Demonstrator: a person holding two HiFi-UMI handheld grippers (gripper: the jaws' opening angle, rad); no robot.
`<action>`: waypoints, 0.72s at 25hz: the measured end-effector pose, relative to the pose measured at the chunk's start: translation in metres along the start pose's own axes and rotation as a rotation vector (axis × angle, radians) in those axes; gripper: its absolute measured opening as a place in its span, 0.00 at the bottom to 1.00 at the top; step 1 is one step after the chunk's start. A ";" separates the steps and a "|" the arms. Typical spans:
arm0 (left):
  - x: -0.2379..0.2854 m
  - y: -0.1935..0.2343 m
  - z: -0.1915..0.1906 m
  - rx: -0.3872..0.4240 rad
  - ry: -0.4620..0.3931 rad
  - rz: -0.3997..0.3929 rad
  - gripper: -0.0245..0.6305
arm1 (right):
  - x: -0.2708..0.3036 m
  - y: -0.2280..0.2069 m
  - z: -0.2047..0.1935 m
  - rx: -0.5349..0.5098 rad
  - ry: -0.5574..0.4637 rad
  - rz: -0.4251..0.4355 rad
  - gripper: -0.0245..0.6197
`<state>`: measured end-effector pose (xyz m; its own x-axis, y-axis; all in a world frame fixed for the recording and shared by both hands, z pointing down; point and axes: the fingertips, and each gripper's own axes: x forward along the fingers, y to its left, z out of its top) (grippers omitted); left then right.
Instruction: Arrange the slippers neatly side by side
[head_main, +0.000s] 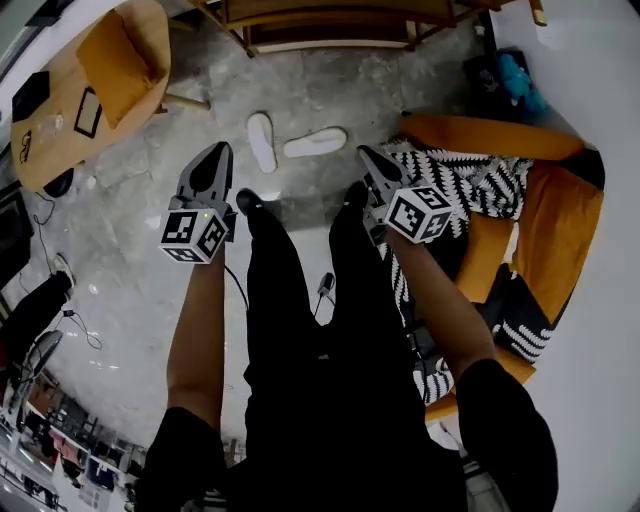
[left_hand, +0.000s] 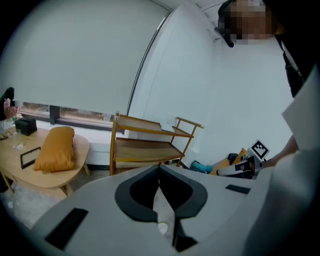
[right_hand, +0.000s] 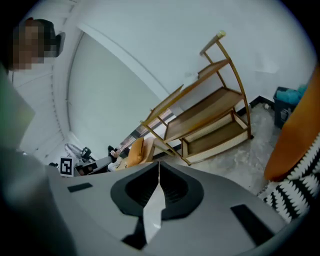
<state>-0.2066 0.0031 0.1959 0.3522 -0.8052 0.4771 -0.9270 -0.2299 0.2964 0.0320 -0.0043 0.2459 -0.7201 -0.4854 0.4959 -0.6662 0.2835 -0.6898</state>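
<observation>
- Slippers, white, 2 pcs: left slipper (head_main: 261, 140) and right slipper (head_main: 314, 142). Both lie on the grey floor (head_main: 130, 230) ahead of the person's shoes (head_main: 247, 200), between the shoes and the shelf unit (head_main: 330, 25).
- Slipper layout: near each other, not touching, not parallel. Left one runs lengthwise away from the person. Right one lies almost crosswise, one end close by the left one's side.
- Left gripper (head_main: 218, 152): held in person's left hand, angled down twd the floor. In head view its tip sits just left of the left slipper, no contact seen. Jaws clenched tip to tip, nothing btwn them.
- Right gripper (head_main: 366, 153): held in person's right hand, angled down likewise. In head view its tip sits just right of the right slipper, no contact seen. Jaws pressed together, nothing btwn them.
- Person: black trousers (head_main: 300, 330), dark sleeves, forearms bare, standing over the slippers.
- Shelf unit: light wood, open tiers, stands against the white wall (left_hand: 240, 100).
- Table (head_main: 40, 140): pale wood, rounded top, far left. Orange cushion (head_main: 115, 60) on it, plus a few small dark items too small to ID.
- Sofa (head_main: 555, 230): orange, at right, w/ blk-and-wht patterned throw (head_main: 470, 185) draped over it.
- Teal item (head_main: 517, 78): by the wall beyond the sofa, type unclear.
</observation>
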 end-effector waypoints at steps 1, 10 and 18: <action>0.011 0.012 -0.015 -0.004 0.020 -0.007 0.06 | 0.012 -0.008 -0.012 0.020 -0.007 -0.025 0.09; 0.073 0.094 -0.160 0.045 0.142 -0.001 0.07 | 0.104 -0.109 -0.141 0.217 0.061 -0.200 0.10; 0.111 0.146 -0.315 -0.126 0.351 0.000 0.07 | 0.165 -0.209 -0.239 0.433 0.110 -0.331 0.21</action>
<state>-0.2621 0.0521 0.5527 0.3956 -0.5633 0.7254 -0.9115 -0.1437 0.3855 0.0058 0.0537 0.5982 -0.5173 -0.3945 0.7595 -0.7364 -0.2470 -0.6299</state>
